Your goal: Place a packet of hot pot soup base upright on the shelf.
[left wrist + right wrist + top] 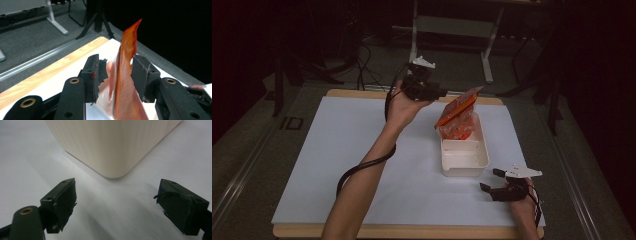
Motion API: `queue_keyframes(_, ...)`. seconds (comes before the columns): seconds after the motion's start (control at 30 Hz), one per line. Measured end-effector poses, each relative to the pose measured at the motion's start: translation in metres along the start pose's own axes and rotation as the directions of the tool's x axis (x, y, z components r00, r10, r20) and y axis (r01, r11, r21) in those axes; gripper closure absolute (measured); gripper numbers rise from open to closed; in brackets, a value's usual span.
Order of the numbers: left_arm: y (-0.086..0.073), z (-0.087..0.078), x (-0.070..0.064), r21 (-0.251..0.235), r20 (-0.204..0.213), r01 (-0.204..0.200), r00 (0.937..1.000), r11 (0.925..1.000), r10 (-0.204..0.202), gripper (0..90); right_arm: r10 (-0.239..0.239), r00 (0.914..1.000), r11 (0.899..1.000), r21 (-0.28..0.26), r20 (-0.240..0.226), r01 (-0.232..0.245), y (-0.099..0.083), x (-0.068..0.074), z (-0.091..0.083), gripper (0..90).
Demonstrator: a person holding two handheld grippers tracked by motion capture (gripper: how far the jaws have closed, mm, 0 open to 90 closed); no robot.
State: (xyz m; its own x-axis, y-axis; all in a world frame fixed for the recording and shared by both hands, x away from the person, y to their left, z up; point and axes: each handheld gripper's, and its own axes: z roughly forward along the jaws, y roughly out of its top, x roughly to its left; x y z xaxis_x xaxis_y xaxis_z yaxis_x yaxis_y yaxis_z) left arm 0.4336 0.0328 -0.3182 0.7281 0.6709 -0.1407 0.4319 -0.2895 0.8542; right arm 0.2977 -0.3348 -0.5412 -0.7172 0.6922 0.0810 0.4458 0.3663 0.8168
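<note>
- Left gripper (117, 75), black, two-jawed: jaws set apart, either side of the upper strip of an orange and clear plastic snack bag (125, 75); pads near the film, but a firm pinch not evident, gaps visible on both sides.
- Orange and clear plastic snack bag (458, 116): standing tilted in the far end of a cream rectangular plastic tub (464, 155), sealed top edge raised toward the left gripper (424, 87).
- Handling, judged: light, soft, crinkly, slippery film; contents probably brittle. Best hold on the flat sealed top strip, not the filled belly.
- Left hand (404, 107): forearm reaching diagonally over the white-covered desk (362, 150), hand lifted above the surface, gripper pointed toward the bag.
- Right gripper (499, 187), black, with grey three-cornered plate: jaws wide apart, nothing held, resting low on the desk just beside the tub's near right corner (112, 167).
- Right hand (524, 207): at the desk's near edge.
</note>
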Motion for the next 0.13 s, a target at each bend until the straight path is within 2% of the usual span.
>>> queue_keyframes(0.13,-0.018,-0.016,0.003,-0.007,-0.025,-0.006,0.9997,1.0000,0.005,58.9,0.007,1.0000,1.000,-0.006,0.000,-0.007,0.000,-0.001,-0.001,15.6)
